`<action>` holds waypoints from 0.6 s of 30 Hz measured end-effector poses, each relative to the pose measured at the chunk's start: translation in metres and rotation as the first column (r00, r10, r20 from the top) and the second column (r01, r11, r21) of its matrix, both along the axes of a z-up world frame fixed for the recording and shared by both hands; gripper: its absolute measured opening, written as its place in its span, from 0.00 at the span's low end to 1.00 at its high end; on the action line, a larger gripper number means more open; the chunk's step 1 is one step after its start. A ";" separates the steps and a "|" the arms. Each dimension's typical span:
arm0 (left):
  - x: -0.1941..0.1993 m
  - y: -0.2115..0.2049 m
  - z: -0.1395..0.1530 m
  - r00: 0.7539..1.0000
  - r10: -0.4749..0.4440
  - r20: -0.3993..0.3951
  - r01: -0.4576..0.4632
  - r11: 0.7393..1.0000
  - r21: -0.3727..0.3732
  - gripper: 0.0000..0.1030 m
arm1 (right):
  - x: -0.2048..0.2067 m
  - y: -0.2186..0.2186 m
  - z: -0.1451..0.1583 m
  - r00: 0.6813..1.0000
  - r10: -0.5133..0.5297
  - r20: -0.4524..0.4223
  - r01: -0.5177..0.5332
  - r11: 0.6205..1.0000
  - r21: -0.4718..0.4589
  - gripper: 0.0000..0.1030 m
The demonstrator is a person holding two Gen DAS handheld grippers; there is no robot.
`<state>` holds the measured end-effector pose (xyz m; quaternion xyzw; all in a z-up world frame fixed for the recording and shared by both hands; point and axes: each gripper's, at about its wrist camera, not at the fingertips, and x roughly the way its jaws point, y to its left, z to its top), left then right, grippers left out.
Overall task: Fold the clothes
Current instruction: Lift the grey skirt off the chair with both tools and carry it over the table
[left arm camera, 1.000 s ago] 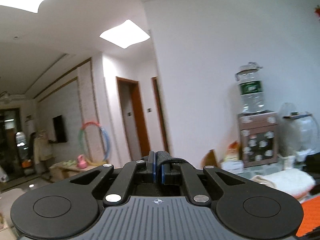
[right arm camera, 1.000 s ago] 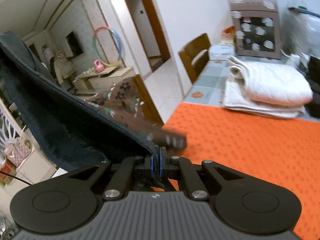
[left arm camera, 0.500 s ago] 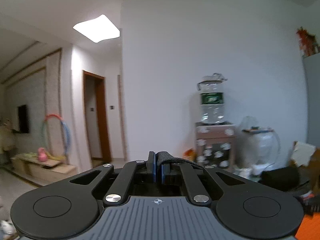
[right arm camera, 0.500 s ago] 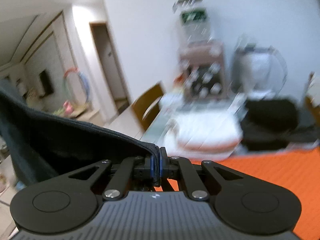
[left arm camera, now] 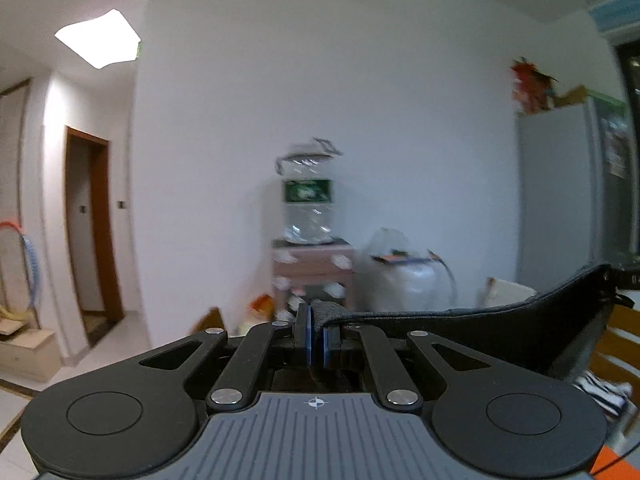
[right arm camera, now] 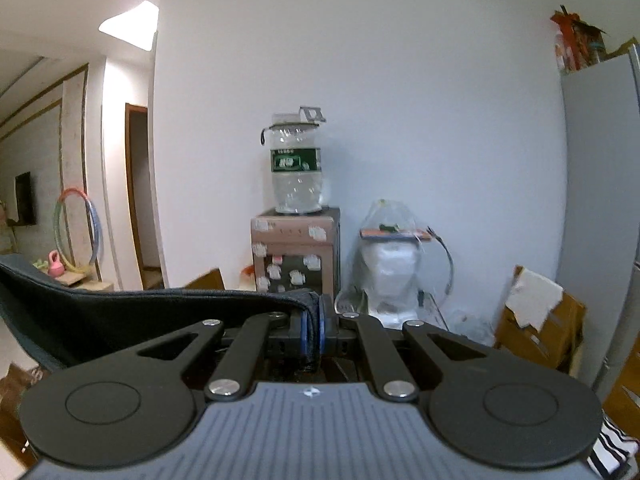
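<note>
Both grippers hold one dark garment up in the air, level, facing the white wall. My left gripper is shut on an edge of the dark garment, which stretches off to the right. My right gripper is shut on another edge of the same garment, which stretches off to the left. The rest of the garment hangs below and is hidden by the gripper bodies.
A water jug on a brown dispenser stands against the wall ahead. A bagged white object is beside it. Cardboard boxes and a fridge are at right. A doorway is at left. A striped cloth lies low right.
Both grippers have lifted and tilted up from the orange table, and turned right toward the wall. The garment is now stretched level between them. The table and folded white blanket have dropped out of view.
</note>
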<state>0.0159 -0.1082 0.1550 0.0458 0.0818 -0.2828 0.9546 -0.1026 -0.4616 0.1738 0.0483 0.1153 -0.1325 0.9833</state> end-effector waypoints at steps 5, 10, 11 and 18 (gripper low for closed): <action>-0.030 0.010 -0.005 0.986 -0.099 -0.133 0.111 0.991 0.081 0.08 | -0.062 0.013 -0.012 0.996 0.014 -0.087 -0.010 0.999 0.052 0.06; -0.020 0.013 0.012 0.950 -0.138 -0.279 0.173 0.979 0.104 0.07 | -0.097 0.037 -0.006 0.992 0.038 -0.118 -0.031 0.998 0.062 0.06; -0.011 0.009 0.011 0.939 -0.137 -0.317 0.177 0.979 0.102 0.07 | -0.098 0.039 -0.005 0.991 0.040 -0.128 -0.034 0.998 0.052 0.06; 0.046 -0.041 -0.071 0.868 -0.030 -0.496 0.165 0.959 0.232 0.08 | -0.046 0.014 -0.076 0.956 0.025 -0.291 0.009 0.994 0.113 0.06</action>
